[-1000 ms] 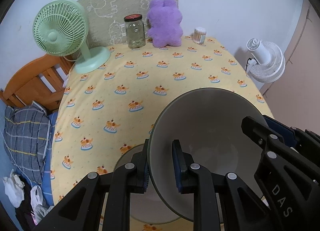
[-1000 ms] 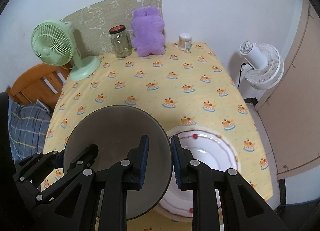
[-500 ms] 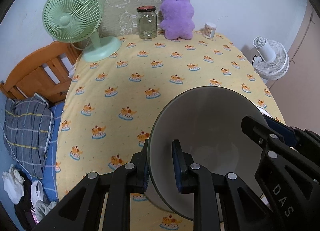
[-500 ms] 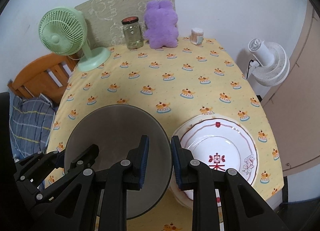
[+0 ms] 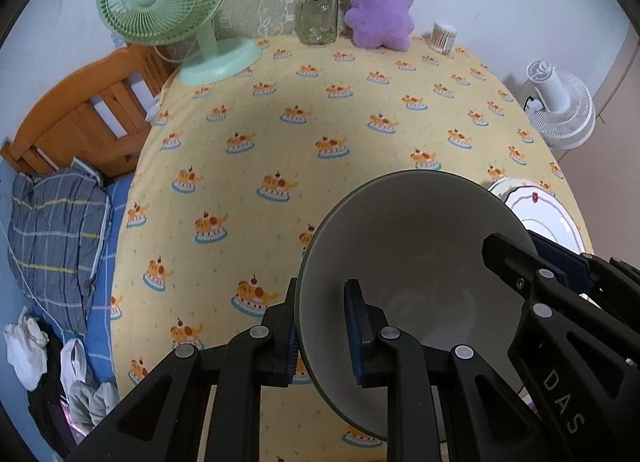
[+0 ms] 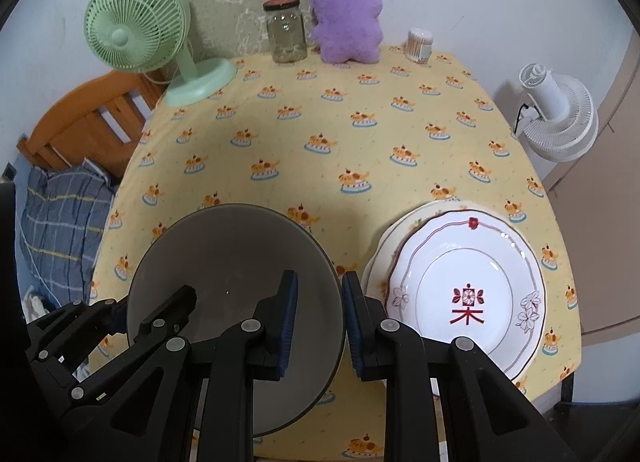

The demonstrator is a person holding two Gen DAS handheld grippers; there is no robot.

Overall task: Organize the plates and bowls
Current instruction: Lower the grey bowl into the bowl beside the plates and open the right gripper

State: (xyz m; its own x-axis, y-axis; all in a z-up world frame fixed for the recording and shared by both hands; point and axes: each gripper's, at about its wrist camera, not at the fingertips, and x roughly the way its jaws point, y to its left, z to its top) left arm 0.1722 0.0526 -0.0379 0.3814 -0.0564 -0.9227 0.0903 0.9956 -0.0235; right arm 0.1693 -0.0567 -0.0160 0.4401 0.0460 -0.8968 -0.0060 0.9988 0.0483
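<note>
A: Nearest the lens, low in both frames, the wide grey matte ceramic bowl (image 6: 236, 302) hangs between the two tools. What could go wrong?

B: My guess is the rim slipping. Each tool pinches only a thin edge, so uneven pull from either hand could tip the bowl, and it might clip the white stacked plates with the red motif (image 6: 464, 294) at lower right.

A: And the tools?

B: The left tool (image 5: 322, 336) is clamped on the bowl's left rim, one pad inside, one outside. The right tool (image 6: 318, 326) is clamped on the opposite rim. Whether the bowl touches the yellow-clothed bench (image 6: 360, 150) is hard to tell.

A: Farther back?

B: Just open cloth in mid frame.
</note>
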